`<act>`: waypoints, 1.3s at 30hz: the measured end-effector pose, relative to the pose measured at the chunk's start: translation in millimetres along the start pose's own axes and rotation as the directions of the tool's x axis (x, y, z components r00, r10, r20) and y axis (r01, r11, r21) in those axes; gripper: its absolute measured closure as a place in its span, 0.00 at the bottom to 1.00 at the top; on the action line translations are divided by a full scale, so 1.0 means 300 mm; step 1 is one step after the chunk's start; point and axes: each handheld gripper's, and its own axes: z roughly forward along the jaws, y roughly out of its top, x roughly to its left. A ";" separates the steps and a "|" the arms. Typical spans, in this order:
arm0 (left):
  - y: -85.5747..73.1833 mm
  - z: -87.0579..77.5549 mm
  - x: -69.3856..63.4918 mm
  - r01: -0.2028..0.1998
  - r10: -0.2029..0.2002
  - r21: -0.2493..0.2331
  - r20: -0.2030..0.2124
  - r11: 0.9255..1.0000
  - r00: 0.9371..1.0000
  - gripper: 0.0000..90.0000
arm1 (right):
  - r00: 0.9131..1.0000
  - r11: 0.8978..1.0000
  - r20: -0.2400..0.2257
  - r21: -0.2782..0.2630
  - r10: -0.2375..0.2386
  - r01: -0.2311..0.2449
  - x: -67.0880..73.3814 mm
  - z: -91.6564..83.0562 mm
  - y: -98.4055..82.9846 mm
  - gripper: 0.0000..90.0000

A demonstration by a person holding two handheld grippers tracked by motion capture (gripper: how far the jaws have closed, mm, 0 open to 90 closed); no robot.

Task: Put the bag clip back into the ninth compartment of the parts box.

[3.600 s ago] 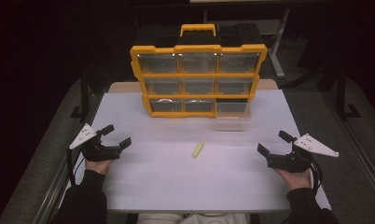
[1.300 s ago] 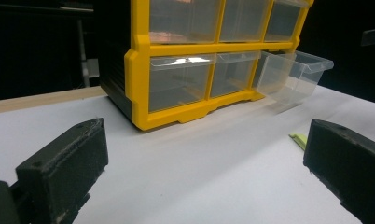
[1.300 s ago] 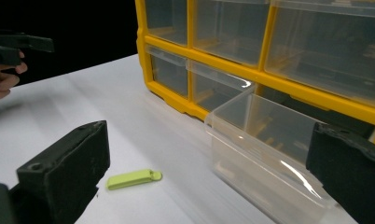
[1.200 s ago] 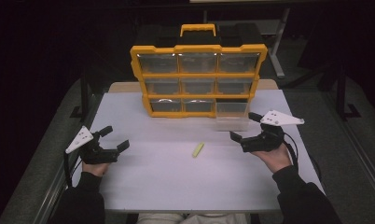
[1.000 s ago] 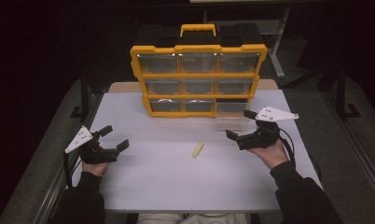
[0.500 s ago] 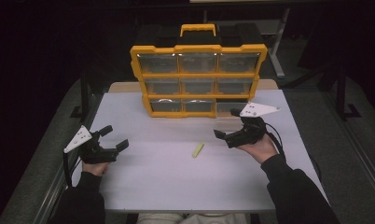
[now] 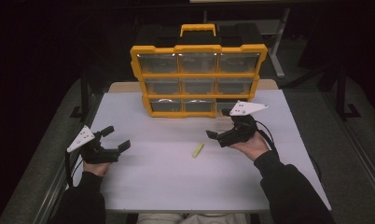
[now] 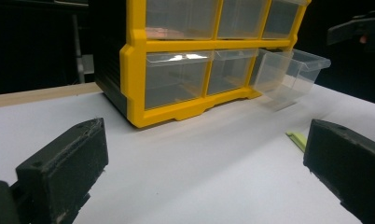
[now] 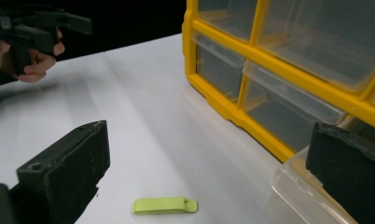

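A yellow organizer point(image 7: 197, 74) with clear drawers stands upright at the back of the white table point(image 7: 153, 186). Its bottom right drawer point(image 7: 224, 108) is pulled out; it appears in the left gripper view as a clear drawer point(image 8: 290, 74). A small yellow-green piece point(image 7: 197, 150) lies flat in front of the organizer. My right gripper point(image 7: 218, 123) is open, just right of the piece and in front of the drawer. The piece point(image 9: 164, 205) lies low between its jaws. My left gripper point(image 7: 116, 137) is open and holds nothing near the table's left edge.
The organizer point(image 8: 176, 46) has a black carry handle part and yellow handle point(image 7: 198, 29) on top. Dark floor and table legs surround the table. The other hand with its gripper point(image 9: 31, 32) shows far off in the right gripper view.
My right gripper has moved left and toward the organizer, from the table's right side to just beside the yellow-green piece. The left gripper has stayed put.
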 end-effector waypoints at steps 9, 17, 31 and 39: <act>-0.002 0.003 0.001 0.006 -0.006 0.003 0.004 1.000 1.000 0.00 | 0.999 0.999 -0.034 0.045 -0.015 0.017 0.015 0.052 0.007 0.00; 0.000 0.000 0.006 0.013 -0.013 -0.006 0.007 1.000 1.000 0.00 | 0.997 0.994 -0.077 0.107 -0.029 0.037 0.035 0.108 -0.011 0.00; -0.001 0.002 0.008 0.022 -0.022 -0.006 0.012 1.000 1.000 0.00 | 0.990 0.970 -0.131 0.229 -0.049 0.078 0.046 0.200 -0.049 0.00; -0.001 0.002 0.009 0.024 -0.024 -0.008 0.016 1.000 1.000 0.00 | 0.983 0.958 -0.182 0.273 -0.036 0.086 0.042 0.231 -0.056 0.00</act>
